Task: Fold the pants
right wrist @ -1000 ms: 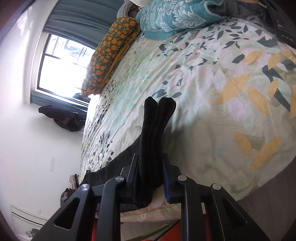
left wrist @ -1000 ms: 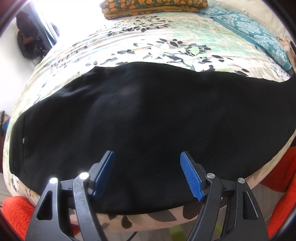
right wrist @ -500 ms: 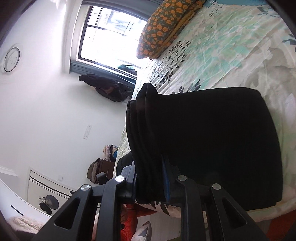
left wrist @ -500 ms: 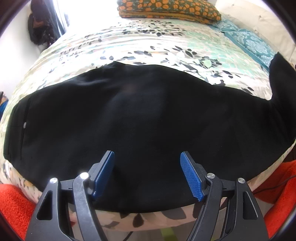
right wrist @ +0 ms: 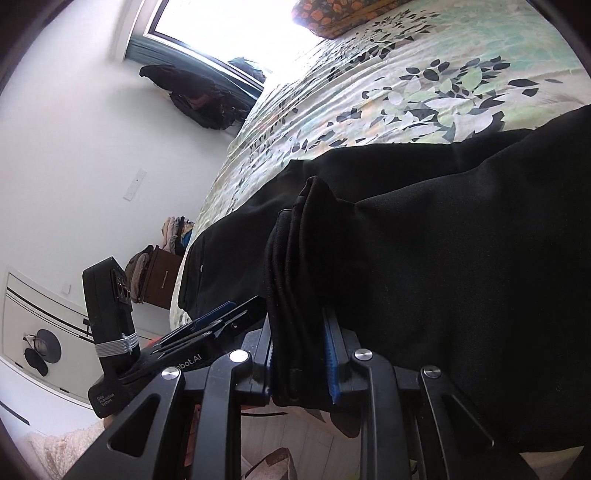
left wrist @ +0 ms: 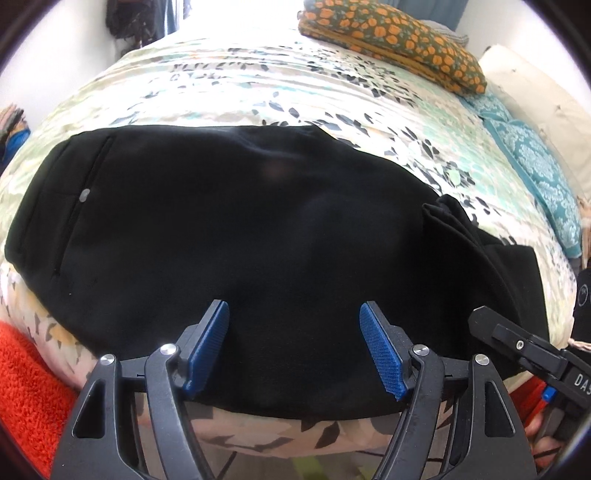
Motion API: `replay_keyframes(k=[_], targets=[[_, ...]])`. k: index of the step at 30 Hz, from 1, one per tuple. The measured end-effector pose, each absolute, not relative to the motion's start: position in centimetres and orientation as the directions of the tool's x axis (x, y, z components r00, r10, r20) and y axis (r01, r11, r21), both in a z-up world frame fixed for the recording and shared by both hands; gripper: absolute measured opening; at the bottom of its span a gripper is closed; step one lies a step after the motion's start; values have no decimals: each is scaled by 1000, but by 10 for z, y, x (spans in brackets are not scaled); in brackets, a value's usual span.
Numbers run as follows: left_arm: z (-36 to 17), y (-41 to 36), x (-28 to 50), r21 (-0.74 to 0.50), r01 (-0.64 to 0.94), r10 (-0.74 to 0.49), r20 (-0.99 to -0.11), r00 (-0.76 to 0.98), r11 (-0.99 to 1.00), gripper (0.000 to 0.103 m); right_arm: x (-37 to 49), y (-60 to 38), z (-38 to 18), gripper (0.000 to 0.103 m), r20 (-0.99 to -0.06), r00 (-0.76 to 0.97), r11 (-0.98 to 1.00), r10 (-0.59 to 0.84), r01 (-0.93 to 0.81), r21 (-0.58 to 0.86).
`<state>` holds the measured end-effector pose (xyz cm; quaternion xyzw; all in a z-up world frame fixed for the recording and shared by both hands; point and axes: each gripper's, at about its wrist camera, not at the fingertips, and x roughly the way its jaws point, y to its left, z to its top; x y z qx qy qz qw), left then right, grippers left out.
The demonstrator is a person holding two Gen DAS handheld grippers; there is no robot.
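Note:
Black pants (left wrist: 229, 236) lie flat across the near side of a bed with a leaf-print cover (left wrist: 295, 96), waistband and a small button at the left. My left gripper (left wrist: 293, 332) hovers open over the pants' near edge, blue pads apart, nothing between them. My right gripper (right wrist: 299, 354) is shut on the bunched leg ends of the pants (right wrist: 299, 266), folded back over the rest of the garment (right wrist: 461, 277). The doubled-over leg end (left wrist: 461, 236) shows at the right in the left wrist view, with the right gripper's body (left wrist: 517, 350) below it.
An orange-flowered folded blanket (left wrist: 391, 40) and a teal patterned pillow (left wrist: 535, 173) sit at the bed's far side. Orange-red fabric (left wrist: 26, 376) lies below the bed's near edge. A window (right wrist: 229, 26), hanging dark clothes (right wrist: 199, 96) and a dresser with clothes (right wrist: 155, 273) stand along the wall.
My right gripper has swept the leg ends from over the bare bedcover back across the pants toward the waistband side. My left gripper shifted along the near edge, still open.

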<state>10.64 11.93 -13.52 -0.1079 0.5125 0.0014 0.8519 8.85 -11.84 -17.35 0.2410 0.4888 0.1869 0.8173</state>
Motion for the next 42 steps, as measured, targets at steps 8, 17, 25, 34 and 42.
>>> replay_keyframes(k=[8,17,25,34,42], targets=[[-134,132,106,-188,-165,-88,-874,478,968,76,104,-93,-173,40,-753,473,879,457,-114,463],[-104,128,95,-272,-43,-199,-794,574,961,75,24,-113,-120,93,-773,436,886,462,-265,380],[-118,42,109,-164,245,-263,-847,462,956,35,-10,-185,-99,97,-752,589,942,297,-49,333],[-136,21,114,-123,266,-230,-878,420,956,5,-4,-201,-95,97,-744,617,945,256,1,326],[-116,51,92,-140,235,-235,-862,449,962,4,3,-204,-86,97,-752,659,995,-24,88,45]])
